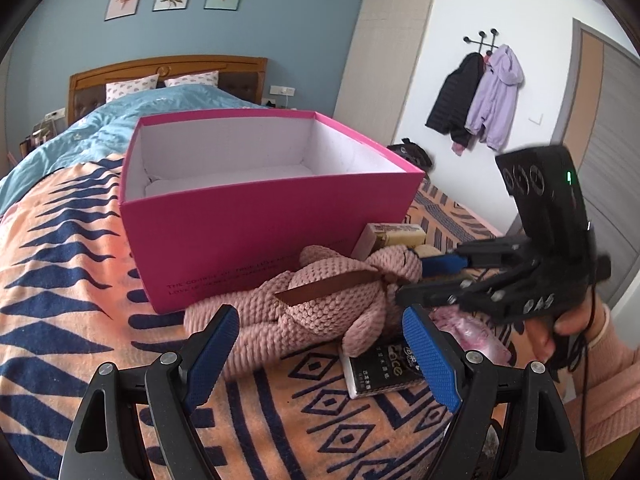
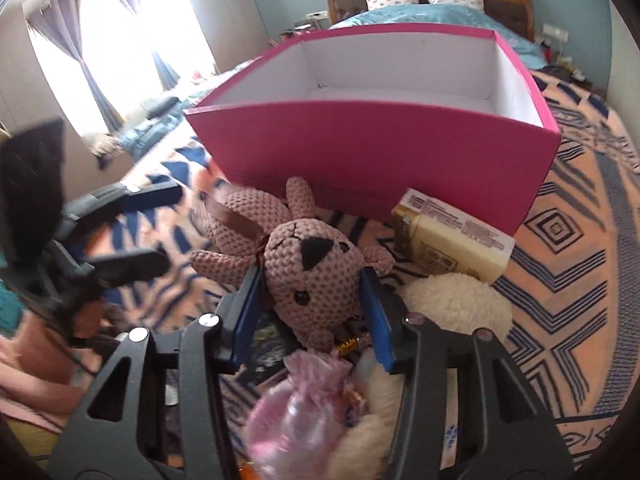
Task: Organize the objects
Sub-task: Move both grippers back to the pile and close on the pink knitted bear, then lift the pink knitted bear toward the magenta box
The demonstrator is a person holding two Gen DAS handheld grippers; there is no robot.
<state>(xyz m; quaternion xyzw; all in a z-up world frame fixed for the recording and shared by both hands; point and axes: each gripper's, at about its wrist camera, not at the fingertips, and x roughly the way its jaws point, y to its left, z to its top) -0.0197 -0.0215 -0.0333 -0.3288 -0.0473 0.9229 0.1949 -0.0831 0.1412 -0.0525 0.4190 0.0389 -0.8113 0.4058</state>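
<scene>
Presently the right gripper (image 2: pixel 314 292) has its blue pads against both sides of the knitted plush rabbit's (image 2: pixel 310 276) head, gripping it. Only the right wrist view shows the face, nose toward the pink box (image 2: pixel 372 152). The left wrist view shows the body instead: its long axis runs along the box's near wall, head toward the right gripper (image 1: pixel 424 280). The left gripper (image 1: pixel 320 344) stands wide, nothing between its pads, just short of the rabbit's (image 1: pixel 304 312) body. Rabbit and box lie on the patterned blanket (image 1: pixel 72 280). A yellow carton (image 2: pixel 452 240) leans at the box's near corner. A pink pouch (image 2: pixel 304 408) is blurred.
</scene>
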